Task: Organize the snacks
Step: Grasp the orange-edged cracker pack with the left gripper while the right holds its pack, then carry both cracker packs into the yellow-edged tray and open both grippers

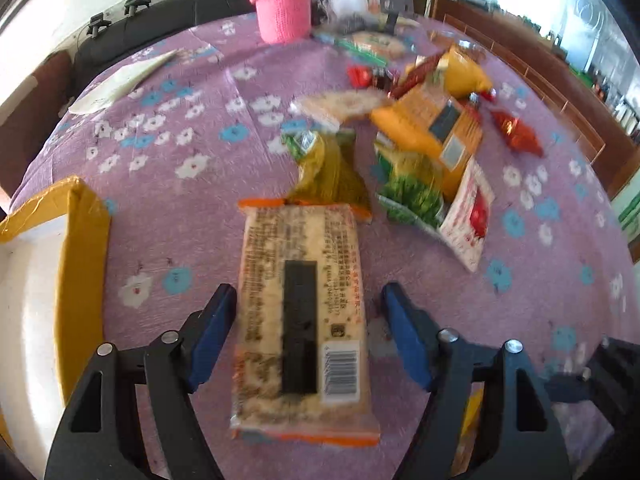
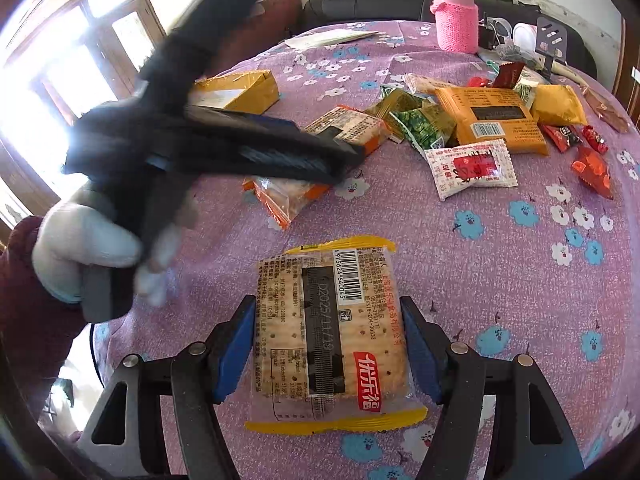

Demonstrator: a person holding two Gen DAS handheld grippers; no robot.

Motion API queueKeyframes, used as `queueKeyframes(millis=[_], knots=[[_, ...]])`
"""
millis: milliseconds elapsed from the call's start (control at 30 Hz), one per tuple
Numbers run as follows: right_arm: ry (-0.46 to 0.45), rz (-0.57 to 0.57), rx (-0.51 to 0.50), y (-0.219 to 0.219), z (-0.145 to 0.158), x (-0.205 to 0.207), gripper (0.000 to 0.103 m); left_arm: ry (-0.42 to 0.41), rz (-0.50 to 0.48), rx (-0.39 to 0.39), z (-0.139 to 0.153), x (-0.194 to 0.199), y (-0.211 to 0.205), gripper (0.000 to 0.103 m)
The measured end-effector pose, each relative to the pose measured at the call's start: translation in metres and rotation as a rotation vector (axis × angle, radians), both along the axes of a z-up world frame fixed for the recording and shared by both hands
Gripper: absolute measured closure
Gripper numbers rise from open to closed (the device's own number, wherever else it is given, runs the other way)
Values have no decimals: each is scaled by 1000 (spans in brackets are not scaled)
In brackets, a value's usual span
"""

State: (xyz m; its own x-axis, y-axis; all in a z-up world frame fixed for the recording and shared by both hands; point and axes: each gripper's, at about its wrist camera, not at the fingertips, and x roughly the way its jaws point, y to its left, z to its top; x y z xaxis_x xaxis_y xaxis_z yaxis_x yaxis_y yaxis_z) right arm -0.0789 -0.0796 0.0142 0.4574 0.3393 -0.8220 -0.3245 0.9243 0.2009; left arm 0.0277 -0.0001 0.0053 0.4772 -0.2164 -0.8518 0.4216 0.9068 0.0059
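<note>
In the left wrist view my left gripper (image 1: pixel 306 300) stands open around an orange-edged cracker packet (image 1: pixel 302 316); the left pad is at its edge, the right pad stands off with a gap. In the right wrist view my right gripper (image 2: pixel 328 316) is shut on a yellow-edged cracker packet (image 2: pixel 334 336), both blue pads against its sides. The left gripper (image 2: pixel 352 156) shows there too, blurred, over the orange-edged packet (image 2: pixel 348 126). A pile of snack packets (image 1: pixel 432 140) lies beyond on the purple floral tablecloth (image 1: pixel 180 152).
A yellow cardboard box (image 1: pixel 76 256) stands at the left table edge, also seen in the right wrist view (image 2: pixel 240 92). A pink knit-covered bottle (image 1: pixel 282 4) and clutter stand at the far edge. A second orange cracker packet (image 2: pixel 284 196) lies under the left gripper.
</note>
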Motion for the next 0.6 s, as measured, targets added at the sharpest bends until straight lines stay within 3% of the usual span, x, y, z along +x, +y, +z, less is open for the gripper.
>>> queueKeyframes(millis=[67,200,400,500,600], knots=[[-5,-1,9,-2,2,-1,33,1,32,2,2,1,1,49],[-20,0,32,-8,8,-2,33,10,69,-28,8,-5,15,49],[-34,12,79,-11,18,-6,33,4,153,-184,41,-33,64,49],[-48,33,102,-3,31,-5,33,-37,210,-240,67,-56,99,49],[-68,70,135,12,50,-2,33,-87,286,-233,87,-74,143,49]])
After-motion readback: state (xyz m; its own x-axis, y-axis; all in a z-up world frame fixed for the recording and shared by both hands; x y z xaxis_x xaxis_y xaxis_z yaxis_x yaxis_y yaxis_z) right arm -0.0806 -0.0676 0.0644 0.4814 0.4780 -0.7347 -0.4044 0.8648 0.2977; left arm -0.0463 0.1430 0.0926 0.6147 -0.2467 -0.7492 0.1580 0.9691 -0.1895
